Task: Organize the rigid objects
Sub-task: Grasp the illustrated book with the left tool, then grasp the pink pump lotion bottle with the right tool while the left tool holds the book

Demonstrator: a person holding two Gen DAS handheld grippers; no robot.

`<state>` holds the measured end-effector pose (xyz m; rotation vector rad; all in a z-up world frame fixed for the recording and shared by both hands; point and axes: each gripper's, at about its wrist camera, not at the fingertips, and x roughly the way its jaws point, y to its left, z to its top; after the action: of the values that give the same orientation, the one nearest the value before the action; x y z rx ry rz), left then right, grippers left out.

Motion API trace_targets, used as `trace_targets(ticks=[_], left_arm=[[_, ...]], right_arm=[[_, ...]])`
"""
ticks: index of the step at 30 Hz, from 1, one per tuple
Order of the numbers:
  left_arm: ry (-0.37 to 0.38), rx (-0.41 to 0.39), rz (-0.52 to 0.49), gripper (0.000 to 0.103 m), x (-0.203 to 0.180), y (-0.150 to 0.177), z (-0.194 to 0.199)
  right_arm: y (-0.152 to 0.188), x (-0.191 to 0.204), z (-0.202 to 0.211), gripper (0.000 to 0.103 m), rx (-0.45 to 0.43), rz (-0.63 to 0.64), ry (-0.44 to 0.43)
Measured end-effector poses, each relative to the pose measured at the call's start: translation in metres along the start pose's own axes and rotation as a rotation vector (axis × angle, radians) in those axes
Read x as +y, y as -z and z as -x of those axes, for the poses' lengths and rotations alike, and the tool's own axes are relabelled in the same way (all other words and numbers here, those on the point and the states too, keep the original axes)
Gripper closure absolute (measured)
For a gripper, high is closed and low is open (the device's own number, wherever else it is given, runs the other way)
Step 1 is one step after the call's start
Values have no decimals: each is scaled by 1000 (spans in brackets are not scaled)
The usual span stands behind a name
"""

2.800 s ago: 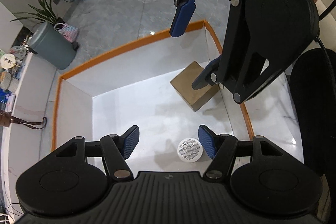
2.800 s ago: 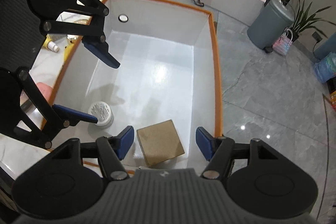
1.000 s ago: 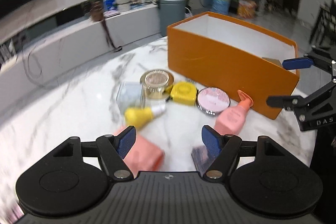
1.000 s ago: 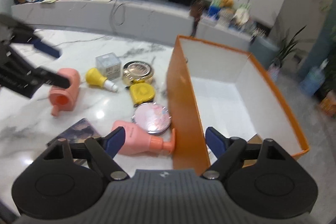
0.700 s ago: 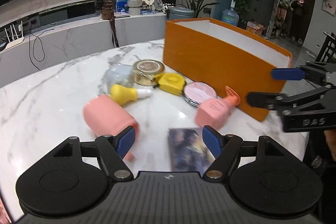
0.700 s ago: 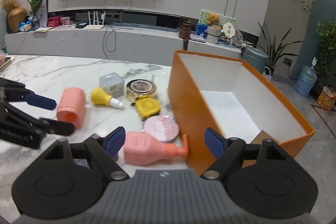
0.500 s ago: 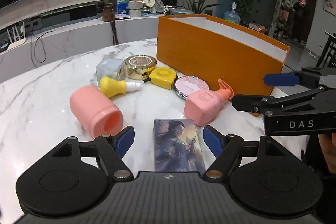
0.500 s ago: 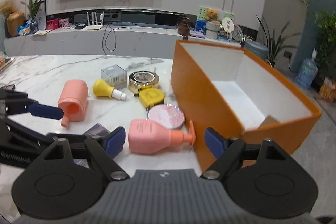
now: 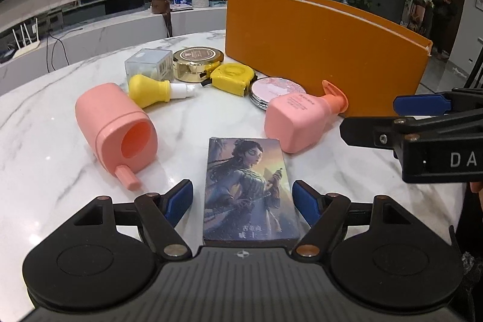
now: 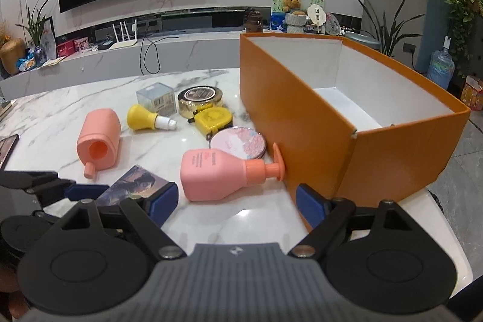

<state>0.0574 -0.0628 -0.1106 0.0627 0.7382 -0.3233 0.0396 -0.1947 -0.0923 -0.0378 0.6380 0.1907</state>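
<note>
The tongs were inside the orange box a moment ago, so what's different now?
Both came out and dropped toward the table. The left tongs now straddle the picture box, open, not gripping it. The right tongs, opening, hang empty near the pink pump bottle. The orange box and the table's items stayed put.

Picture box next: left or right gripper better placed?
Left. The left gripper is open with the picture box lying between its fingers, pads not touching. The right gripper, jaws opening, faces the pink pump bottle by the orange box.
</note>
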Motion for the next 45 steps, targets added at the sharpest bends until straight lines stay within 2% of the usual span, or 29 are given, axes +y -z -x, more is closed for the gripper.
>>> trace_targets(ticks=[3, 4, 5, 18, 24, 26, 31, 34, 39, 41, 43, 45], left_arm=[[12, -1, 23, 20, 4, -1, 4], [27, -5, 32, 32, 7, 0, 6], [34, -8, 36, 36, 9, 1, 9], [-40, 2, 102, 36, 60, 28, 54], [-57, -4, 115, 36, 71, 32, 64], [-57, -6, 116, 36, 72, 33, 66], [-67, -3, 95, 35, 72, 34, 67], [-68, -4, 96, 35, 72, 33, 67], [-68, -5, 92, 35, 73, 34, 67], [-66, -6, 93, 35, 73, 34, 67], [-66, -6, 91, 35, 72, 34, 67], [-65, -6, 89, 35, 72, 34, 67]], right_arm=[[2, 2, -1, 18, 4, 7, -2], [3, 2, -2, 18, 10, 4, -3], [3, 2, -3, 18, 17, 1, -3], [4, 19, -14, 17, 58, 22, 11], [-3, 26, -34, 14, 100, -132, 47], [-6, 29, -42, 8, 85, -171, 97], [-13, 29, -64, 7, 85, -309, 178], [-17, 29, -75, 7, 89, -346, 231], [-21, 35, -87, 7, 85, -338, 287], [-22, 37, -90, 12, 83, -325, 306], [-22, 37, -90, 17, 80, -309, 283], [-20, 38, -87, 17, 82, -290, 263]])
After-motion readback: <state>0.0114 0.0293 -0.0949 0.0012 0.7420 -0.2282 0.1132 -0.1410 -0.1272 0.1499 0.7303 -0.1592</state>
